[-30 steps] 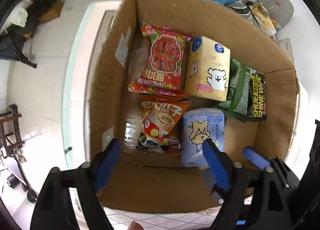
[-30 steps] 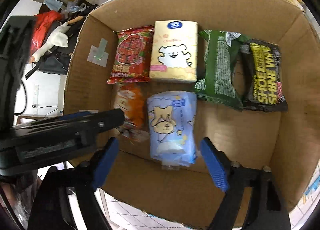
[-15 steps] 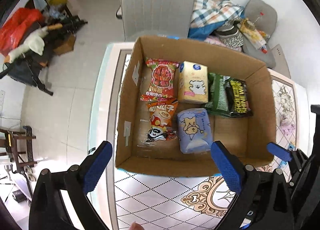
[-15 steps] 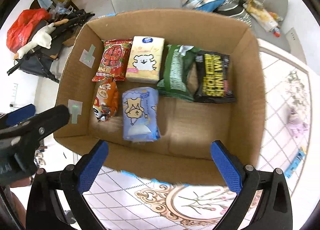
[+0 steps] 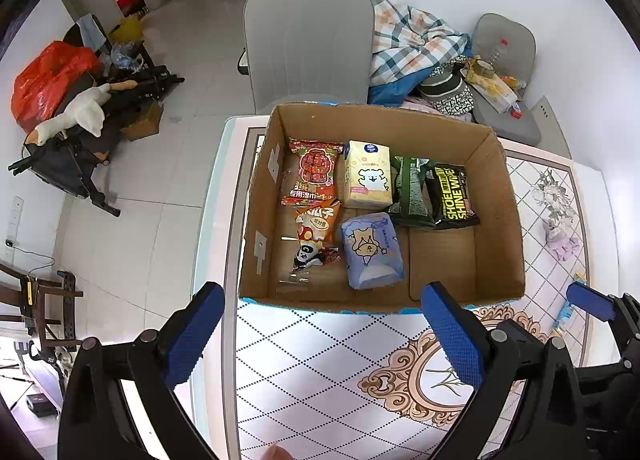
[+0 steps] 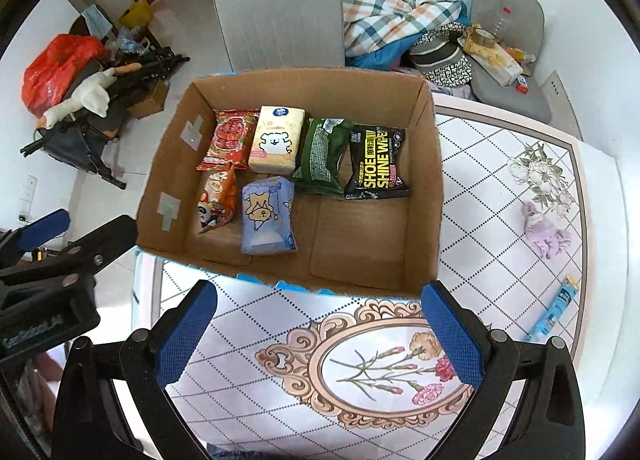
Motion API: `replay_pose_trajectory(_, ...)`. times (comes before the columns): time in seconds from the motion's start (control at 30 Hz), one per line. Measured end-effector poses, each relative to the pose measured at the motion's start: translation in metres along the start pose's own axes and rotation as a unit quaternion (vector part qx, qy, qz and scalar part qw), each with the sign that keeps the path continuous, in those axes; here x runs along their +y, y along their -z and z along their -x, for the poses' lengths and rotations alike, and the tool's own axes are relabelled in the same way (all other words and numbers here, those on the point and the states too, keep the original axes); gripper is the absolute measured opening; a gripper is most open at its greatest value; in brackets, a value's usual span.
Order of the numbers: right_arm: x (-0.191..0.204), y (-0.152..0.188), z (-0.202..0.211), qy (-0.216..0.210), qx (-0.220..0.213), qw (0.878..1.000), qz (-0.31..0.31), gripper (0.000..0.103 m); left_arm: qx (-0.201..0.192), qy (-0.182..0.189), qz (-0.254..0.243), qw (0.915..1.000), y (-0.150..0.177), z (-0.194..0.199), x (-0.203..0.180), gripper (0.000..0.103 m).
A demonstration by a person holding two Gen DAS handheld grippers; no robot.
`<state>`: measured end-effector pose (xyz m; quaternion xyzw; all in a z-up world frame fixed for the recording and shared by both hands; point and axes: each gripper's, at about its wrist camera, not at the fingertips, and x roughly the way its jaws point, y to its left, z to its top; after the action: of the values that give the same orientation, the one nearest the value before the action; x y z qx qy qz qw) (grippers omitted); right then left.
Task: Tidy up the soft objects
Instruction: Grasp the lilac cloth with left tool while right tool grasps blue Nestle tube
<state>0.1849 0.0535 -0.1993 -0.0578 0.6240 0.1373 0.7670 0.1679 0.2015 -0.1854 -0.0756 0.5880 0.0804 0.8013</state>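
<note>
A cardboard box (image 5: 500,228) (image 6: 428,188) stands on the patterned table. Inside lie a red wipes pack (image 5: 314,174) (image 6: 232,138), a yellow tissue pack (image 5: 368,176) (image 6: 276,140), a green pack (image 5: 412,192) (image 6: 322,156), a black shoe-wipes pack (image 5: 454,196) (image 6: 378,162), an orange snack bag (image 5: 316,224) (image 6: 216,200) and a blue tissue pack (image 5: 372,250) (image 6: 266,216). My left gripper (image 5: 324,336) and right gripper (image 6: 320,334) are open and empty, held above the table in front of the box.
A purple soft toy (image 6: 544,230) (image 5: 562,240) and a blue tube (image 6: 554,308) lie on the table right of the box. A grey chair (image 5: 308,36) stands behind the box. Blankets and clutter fill the seat at the back right (image 6: 400,8).
Both grippers have pulled back and up from inside the box, so the whole box and the table in front of it now show. Both stay open and empty.
</note>
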Motion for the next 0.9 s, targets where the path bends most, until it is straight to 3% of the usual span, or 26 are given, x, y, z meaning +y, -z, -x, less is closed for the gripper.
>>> replay_pose_trajectory(0.27, -0.028, 0.016, 0.019, -0.048, -0.011, 0.998, -0.036, 0.103, -0.033, -0.004, -0.013, 0.9994, 0.005, 0.032, -0.028, 0.101)
replay_pose_trajectory(0.4, -0.084, 0.036, 0.033, -0.046, -0.022, 0.995, -0.088, 0.103, -0.067, -0.014, -0.082, 0.9943, 0.01, 0.048, -0.092, 0.101)
replay_pose_trajectory(0.5, -0.141, 0.057, 0.037, -0.032, -0.02, 0.989, -0.143, 0.103, -0.063, -0.01, -0.133, 0.989, 0.015, 0.042, -0.151, 0.101)
replay_pose_trajectory(0.6, -0.214, 0.082, 0.033, -0.002, -0.013, 0.977, -0.212, 0.103, -0.035, 0.013, -0.166, 0.9853, 0.018, 0.023, -0.205, 0.101)
replay_pose_trajectory(0.7, -0.29, 0.107, 0.015, 0.015, -0.001, 0.957, -0.29, 0.103, -0.002, 0.017, -0.211, 0.9774, 0.018, -0.009, -0.266, 0.101)
replay_pose_trajectory(0.83, -0.382, 0.13, -0.035, 0.002, 0.035, 0.925, -0.378, 0.102, 0.036, 0.012, -0.288, 0.9568, 0.015, -0.059, -0.351, 0.101)
replay_pose_trajectory(0.9, -0.409, 0.134, -0.062, -0.014, 0.059, 0.914, -0.402, 0.092, 0.046, 0.003, -0.325, 0.9445, 0.012, -0.08, -0.387, 0.101)
